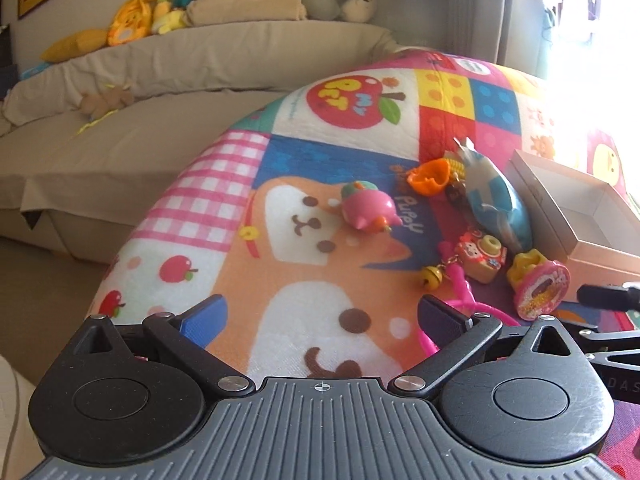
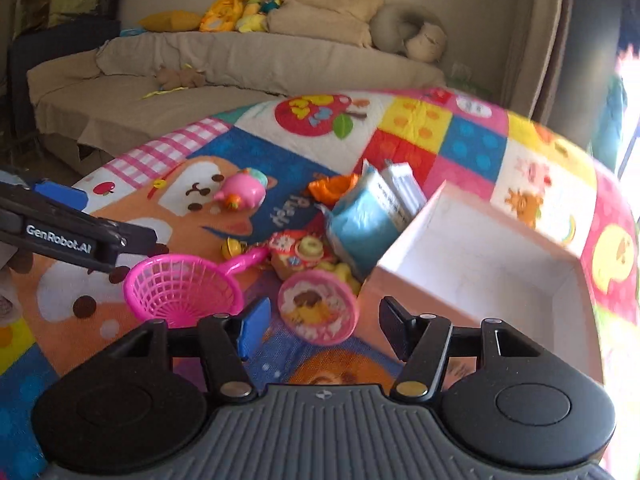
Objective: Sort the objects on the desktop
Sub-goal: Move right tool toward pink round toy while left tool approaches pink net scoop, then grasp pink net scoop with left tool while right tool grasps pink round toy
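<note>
The left gripper (image 1: pixel 322 320) points forward and downward, its jaws spread wide with nothing between them. The right gripper (image 2: pixel 322 330) tilts downward too, jaws parted about halfway, the pads pressing on nothing. In the right wrist view the left gripper's arm reaches in from the left edge, well apart from the right one.

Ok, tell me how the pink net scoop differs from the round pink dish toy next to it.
The pink net scoop is open mesh that you can see through, while the round pink dish toy is solid with a printed picture inside. The scoop has a long handle running toward the toy pile; the dish shows none. The scoop is plain pink; the dish is multicoloured. Both are pink plastic and lie on the patterned mat.
</note>
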A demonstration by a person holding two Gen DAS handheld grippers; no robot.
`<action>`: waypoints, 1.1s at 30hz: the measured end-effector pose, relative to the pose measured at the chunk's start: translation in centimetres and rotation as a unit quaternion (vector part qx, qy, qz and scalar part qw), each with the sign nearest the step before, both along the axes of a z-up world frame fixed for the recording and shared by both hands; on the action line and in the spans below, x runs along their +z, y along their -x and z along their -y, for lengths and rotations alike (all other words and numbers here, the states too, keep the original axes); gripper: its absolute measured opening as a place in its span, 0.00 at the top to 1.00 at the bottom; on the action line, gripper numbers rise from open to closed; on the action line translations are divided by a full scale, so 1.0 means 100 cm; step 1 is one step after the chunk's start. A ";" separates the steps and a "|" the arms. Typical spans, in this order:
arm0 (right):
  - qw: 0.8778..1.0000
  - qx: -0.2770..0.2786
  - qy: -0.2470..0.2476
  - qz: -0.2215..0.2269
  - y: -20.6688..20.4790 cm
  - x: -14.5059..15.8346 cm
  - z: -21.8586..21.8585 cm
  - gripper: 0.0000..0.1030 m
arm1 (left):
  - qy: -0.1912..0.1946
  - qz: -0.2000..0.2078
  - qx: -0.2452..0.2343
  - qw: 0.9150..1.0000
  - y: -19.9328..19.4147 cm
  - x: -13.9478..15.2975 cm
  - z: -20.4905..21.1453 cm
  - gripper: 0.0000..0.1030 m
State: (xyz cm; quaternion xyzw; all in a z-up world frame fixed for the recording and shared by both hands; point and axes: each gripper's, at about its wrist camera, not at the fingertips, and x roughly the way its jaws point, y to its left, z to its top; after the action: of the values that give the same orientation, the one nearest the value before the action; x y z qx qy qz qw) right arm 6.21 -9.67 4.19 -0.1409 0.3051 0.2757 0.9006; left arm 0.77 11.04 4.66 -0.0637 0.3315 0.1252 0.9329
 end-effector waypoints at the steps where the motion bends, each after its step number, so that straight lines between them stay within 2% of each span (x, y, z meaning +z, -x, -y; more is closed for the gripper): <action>1: 0.999 -0.013 -0.020 -0.031 -0.006 -0.005 0.001 0.39 | 0.000 0.002 0.000 1.000 0.001 0.002 -0.001 0.00; 3: 0.995 -0.042 -0.059 -0.071 -0.018 -0.014 0.002 0.35 | -0.002 0.008 -0.006 1.000 0.004 0.005 0.000 0.00; 6: 0.988 -0.083 -0.088 -0.097 -0.033 -0.021 0.001 0.37 | -0.002 0.017 -0.027 0.999 0.009 0.009 0.006 0.00; 9: 0.983 -0.088 -0.111 -0.114 -0.037 -0.020 0.005 0.61 | 0.004 0.019 -0.064 0.998 0.011 0.012 0.017 0.00; 10: 0.984 -0.085 -0.107 -0.112 -0.036 -0.019 0.007 0.74 | 0.005 0.014 -0.079 0.997 0.010 0.012 0.022 0.00; 11: 0.985 -0.079 -0.103 -0.113 -0.034 -0.017 0.010 0.79 | 0.005 0.011 -0.094 0.996 0.009 0.012 0.028 0.00; 15: 0.987 -0.063 -0.086 -0.119 -0.022 -0.006 0.038 0.83 | -0.007 -0.001 -0.140 0.990 -0.004 0.005 0.058 0.00; 17: 0.987 -0.065 -0.086 -0.123 -0.017 -0.002 0.050 0.83 | -0.025 -0.016 -0.143 0.989 -0.016 -0.005 0.074 0.00; 19: 0.990 -0.064 -0.079 -0.099 -0.011 0.002 0.055 0.82 | -0.051 -0.028 -0.143 0.988 -0.027 -0.016 0.084 0.00; 21: 0.992 -0.072 -0.071 -0.072 -0.006 0.005 0.054 0.77 | -0.070 -0.035 -0.138 0.987 -0.029 -0.023 0.087 0.00; 24: 0.989 -0.083 -0.093 -0.083 -0.012 0.007 0.055 0.57 | -0.067 -0.034 -0.137 0.988 -0.021 -0.026 0.078 0.00; 26: 0.986 -0.087 -0.109 -0.091 -0.018 0.007 0.052 0.27 | -0.064 -0.036 -0.126 0.989 -0.016 -0.026 0.070 0.00; 27: 0.984 -0.088 -0.123 -0.096 -0.022 0.006 0.049 0.22 | -0.062 -0.039 -0.118 0.990 -0.015 -0.026 0.065 0.00; 28: 0.981 -0.089 -0.135 -0.103 -0.025 0.006 0.044 0.18 | -0.059 -0.042 -0.112 0.991 -0.013 -0.027 0.061 0.00; 33: 0.961 -0.128 -0.164 -0.181 -0.059 -0.012 0.015 0.21 | -0.047 -0.037 -0.117 0.991 -0.004 -0.024 0.052 0.00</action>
State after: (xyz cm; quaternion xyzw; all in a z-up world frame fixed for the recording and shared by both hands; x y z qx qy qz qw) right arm 12.07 -11.18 2.95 0.1009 0.4290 0.2251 0.8690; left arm 1.19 5.88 2.31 0.0243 0.3650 0.0332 0.9301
